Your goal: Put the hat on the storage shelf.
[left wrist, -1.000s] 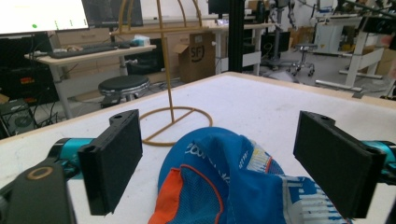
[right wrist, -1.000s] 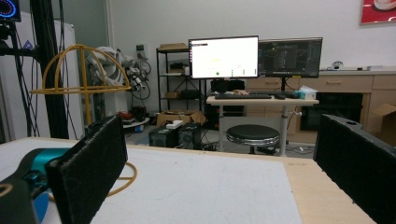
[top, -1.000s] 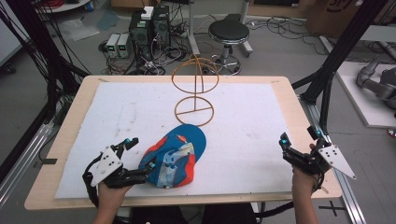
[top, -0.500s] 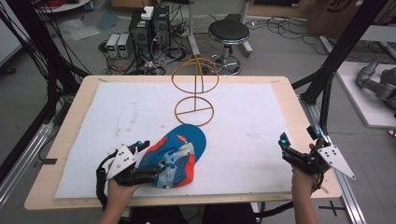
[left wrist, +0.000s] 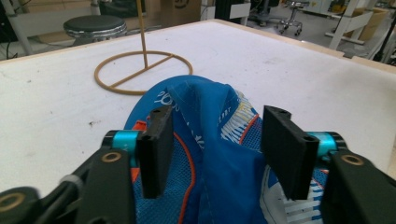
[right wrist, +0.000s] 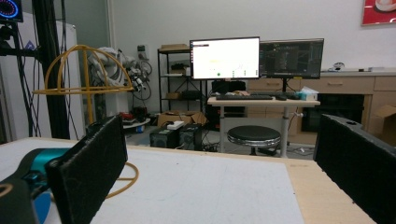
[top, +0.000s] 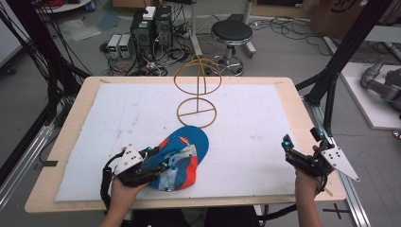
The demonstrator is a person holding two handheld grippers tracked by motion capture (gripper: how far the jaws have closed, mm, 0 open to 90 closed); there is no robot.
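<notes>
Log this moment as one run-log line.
left hand-held gripper: open, jaws astride blue-and-orange fabric cap | right hand-held gripper: open, empty | yellow wire hat stand: upright, bare

Wooden table (top: 302, 118), pale rim bare around white mat (top: 132, 118) covering most of top. Yellow wire stand (top: 197, 111) on mat, near far edge, roughly centred. Blue-and-orange cap (top: 182, 153) lying on mat toward near edge, left of centre, close to stand's ring base.
</notes>
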